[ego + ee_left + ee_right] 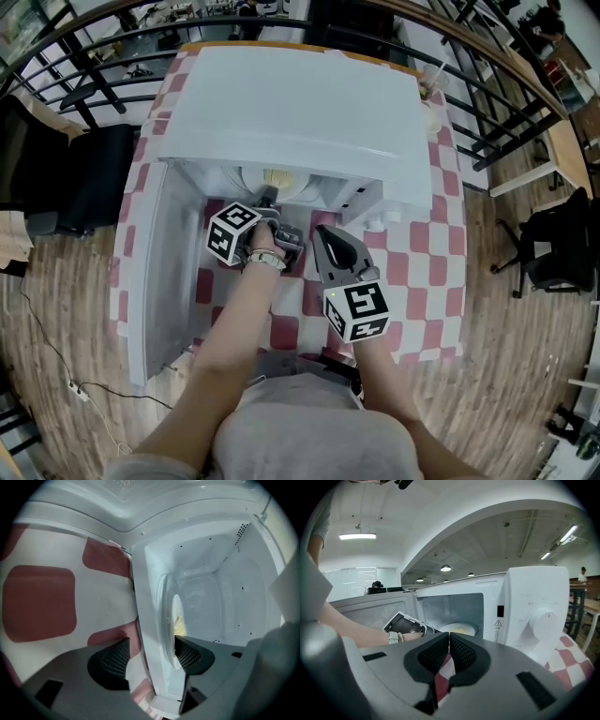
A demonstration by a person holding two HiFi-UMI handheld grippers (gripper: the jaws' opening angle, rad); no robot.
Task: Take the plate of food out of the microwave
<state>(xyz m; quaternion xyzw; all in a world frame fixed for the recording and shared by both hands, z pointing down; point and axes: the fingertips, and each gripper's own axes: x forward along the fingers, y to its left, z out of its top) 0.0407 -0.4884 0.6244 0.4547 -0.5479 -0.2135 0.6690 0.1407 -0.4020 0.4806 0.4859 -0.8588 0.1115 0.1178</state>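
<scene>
A table [424, 255] under a red-and-white checked cloth carries a boxy white plastic microwave [291, 103], the largest thing on it. The microwave's white door [161, 267] is swung fully open to the left, so the pale cavity is open toward the person. On the right front panel sits a round white control knob [543, 620].

The left tool [267, 199] reaches into the mouth of the cavity, low down at its front edge. In the left gripper view its jaws are spread wide [152, 641]. One dark ribbed pad is outside over the checked cloth, clear of the microwave's white sill. The other pad is inside, right at the plate's rim; whether it presses on the rim cannot be told. The right tool [321, 231] is held out in front of the microwave, just right of the opening, over the cloth. Its two pads are pressed together with nothing between them [449, 637].

A round white plate [272, 178] lies on the floor of the cavity, inside the microwave. It holds a low heap of pale yellow food [461, 631].
</scene>
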